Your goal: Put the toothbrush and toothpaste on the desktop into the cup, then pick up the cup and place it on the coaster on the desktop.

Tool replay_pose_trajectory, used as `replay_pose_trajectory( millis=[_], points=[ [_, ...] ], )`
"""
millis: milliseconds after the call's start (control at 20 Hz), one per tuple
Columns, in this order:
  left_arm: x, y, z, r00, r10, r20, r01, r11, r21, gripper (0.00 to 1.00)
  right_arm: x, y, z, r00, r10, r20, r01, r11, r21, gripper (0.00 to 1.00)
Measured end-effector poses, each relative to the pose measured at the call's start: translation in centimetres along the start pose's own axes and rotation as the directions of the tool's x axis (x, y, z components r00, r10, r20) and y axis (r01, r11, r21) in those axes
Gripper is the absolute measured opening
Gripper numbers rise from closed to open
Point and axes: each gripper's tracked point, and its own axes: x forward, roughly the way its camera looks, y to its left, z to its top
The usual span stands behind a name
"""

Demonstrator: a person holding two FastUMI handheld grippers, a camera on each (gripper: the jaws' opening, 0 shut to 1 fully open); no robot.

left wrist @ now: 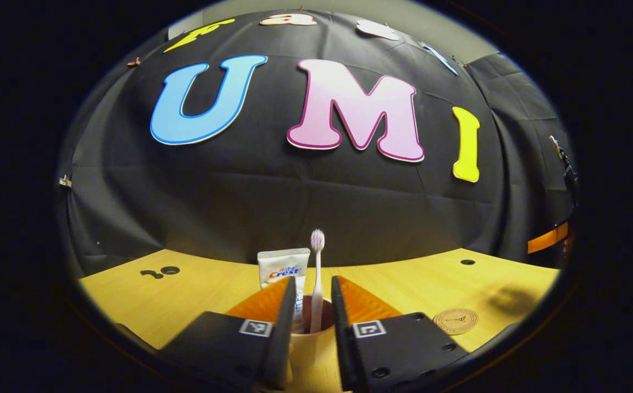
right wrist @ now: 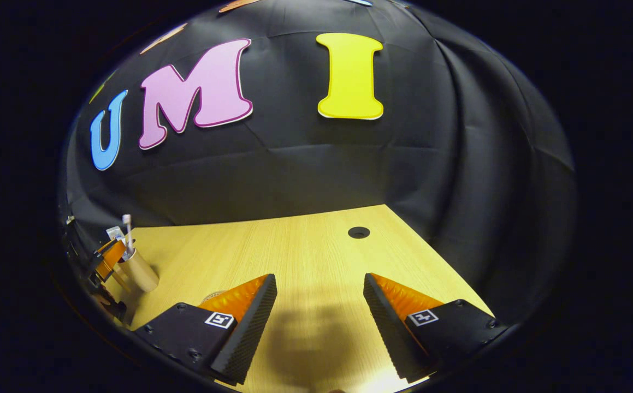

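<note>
Left gripper view: my left gripper (left wrist: 314, 305) clamps the cup (left wrist: 312, 339), toothbrush (left wrist: 317, 273) and toothpaste (left wrist: 284, 267) upright inside; coaster (left wrist: 455, 321) lies right on the desktop (left wrist: 185, 295) | Right gripper view: my right gripper (right wrist: 320, 295) hangs spread, holding nothing; cup (right wrist: 138, 270) far left, seemingly off the desk.

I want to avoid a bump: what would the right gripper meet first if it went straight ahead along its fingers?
Probably nothing soon. The right gripper hangs open over bare yellow wooden desktop; ahead lie only a small round dark hole and, past the desk edge, the black cloth wall. Depth is unclear.
</note>
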Motion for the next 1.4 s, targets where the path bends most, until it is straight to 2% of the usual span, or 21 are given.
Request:
replay_pose_trajectory(
  millis=[50,100,150,200,300,550,850,1100,1400],
  points=[
    [-0.5,0.0,0.3,1.000,-0.004,-0.007,0.004,1.000,0.005,0.58,0.0,-0.1,-0.1,1.000,-0.003,-0.002,0.003,1.000,0.008,0.98],
    [-0.7,-0.1,0.0,1.000,-0.001,-0.022,0.001,1.000,0.017,0.60,-0.1,-0.3,0.1,1.000,-0.006,-0.002,0.006,1.000,0.016,0.98],
    [-1.0,0.0,-0.2,0.999,0.006,-0.042,-0.005,0.999,0.035,0.80,-0.1,-0.3,0.2,1.000,-0.009,0.003,0.009,1.000,0.023,0.98],
    [-1.4,0.3,-0.6,0.997,0.019,-0.072,-0.015,0.998,0.057,0.83,-0.3,-0.5,0.4,1.000,-0.010,0.006,0.010,1.000,0.028,0.98],
    [-2.3,0.3,-1.7,0.989,0.027,-0.149,-0.013,0.996,0.091,0.99,-0.5,-1.0,0.4,1.000,-0.016,0.005,0.016,0.999,0.031,0.98],
    [-4.7,0.2,-1.5,0.959,0.009,-0.282,0.011,0.998,0.069,0.99,-1.9,-2.1,0.1,1.000,-0.022,-0.019,0.023,0.999,0.029,0.98],
    [-5.3,2.0,-2.2,0.873,0.030,-0.487,-0.020,0.999,0.027,1.00,-4.6,-3.5,-0.2,0.998,-0.027,-0.050,0.028,0.999,0.022,0.98],
    [-5.0,2.1,-4.3,0.748,-0.023,-0.664,-0.028,0.997,-0.066,1.00,-6.4,-6.2,-0.4,0.995,-0.054,-0.081,0.059,0.997,0.057,0.98],
    [-5.6,2.8,-7.1,0.594,-0.030,-0.804,-0.009,0.999,-0.044,0.98,-8.9,-11.5,-0.4,0.988,-0.132,-0.075,0.138,0.987,0.083,0.98]
  ],
)
